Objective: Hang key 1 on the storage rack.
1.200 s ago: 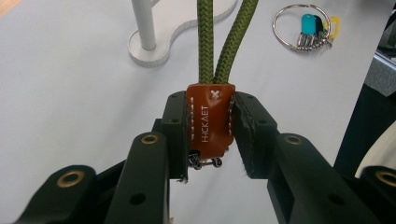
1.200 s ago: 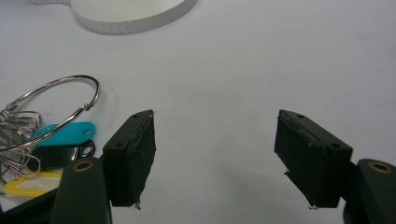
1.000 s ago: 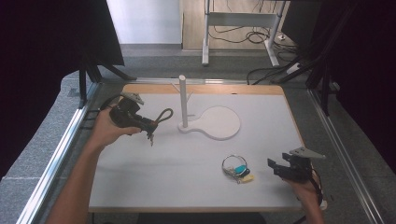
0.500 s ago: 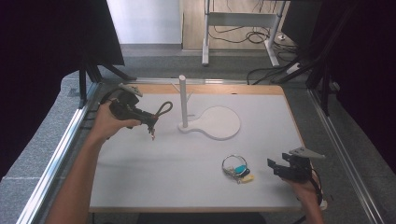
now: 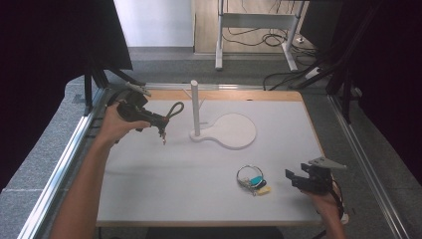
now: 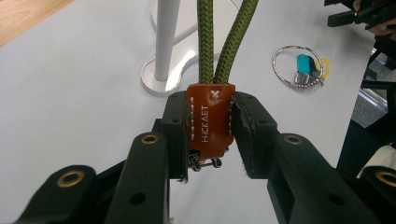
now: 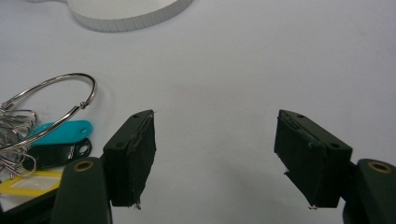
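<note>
Brown leather tab (image 6: 211, 119) of the green cord loop (image 5: 174, 109) is clamped between the closed jaws of the left gripper (image 6: 211, 135), held above the white table (image 5: 164, 174) near the post stand (image 5: 195, 107). The right gripper (image 7: 217, 158) is held wide apart, empty, beside the key ring (image 7: 44, 119).

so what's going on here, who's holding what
A person works at a white table with a gripper in each hand. The left gripper is shut on the brown leather tab of a green cord loop, held in the air near the white peg stand. The right gripper is open beside a key ring lying on the table.
</note>
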Demonstrator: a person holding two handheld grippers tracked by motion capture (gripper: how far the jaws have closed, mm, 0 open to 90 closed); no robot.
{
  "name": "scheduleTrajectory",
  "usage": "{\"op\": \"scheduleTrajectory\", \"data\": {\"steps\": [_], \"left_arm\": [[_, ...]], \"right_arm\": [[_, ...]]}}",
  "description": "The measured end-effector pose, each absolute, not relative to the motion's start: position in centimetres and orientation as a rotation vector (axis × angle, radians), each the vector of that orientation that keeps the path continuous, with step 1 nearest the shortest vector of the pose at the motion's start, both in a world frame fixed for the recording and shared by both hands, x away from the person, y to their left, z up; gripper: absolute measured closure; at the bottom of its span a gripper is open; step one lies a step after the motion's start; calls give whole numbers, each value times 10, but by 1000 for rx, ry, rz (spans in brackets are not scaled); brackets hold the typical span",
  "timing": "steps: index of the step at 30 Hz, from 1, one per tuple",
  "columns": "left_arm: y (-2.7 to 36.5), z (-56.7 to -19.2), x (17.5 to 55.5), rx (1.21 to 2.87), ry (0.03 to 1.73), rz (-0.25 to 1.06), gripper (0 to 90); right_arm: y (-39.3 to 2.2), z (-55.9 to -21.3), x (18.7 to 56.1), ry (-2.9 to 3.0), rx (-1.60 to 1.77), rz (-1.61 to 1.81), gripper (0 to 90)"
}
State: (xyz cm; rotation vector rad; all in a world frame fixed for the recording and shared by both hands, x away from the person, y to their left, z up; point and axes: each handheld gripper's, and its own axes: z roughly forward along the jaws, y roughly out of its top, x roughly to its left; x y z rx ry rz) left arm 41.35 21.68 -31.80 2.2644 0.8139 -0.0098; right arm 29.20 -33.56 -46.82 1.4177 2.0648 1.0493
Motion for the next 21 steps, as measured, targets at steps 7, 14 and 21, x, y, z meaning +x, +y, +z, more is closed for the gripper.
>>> {"op": "scheduleTrajectory", "data": {"steps": [7,14,21], "left_arm": [[218,-316,419,2256,821,-9,676],[220,-315,427,2247,832,-18,676],[220,-315,433,2238,848,-22,676]], "right_arm": [[-336,-468,292,2066,1418,1048,296],[-336,-469,292,2067,1419,1045,296],[-336,-469,293,2068,1422,1045,296]]}}
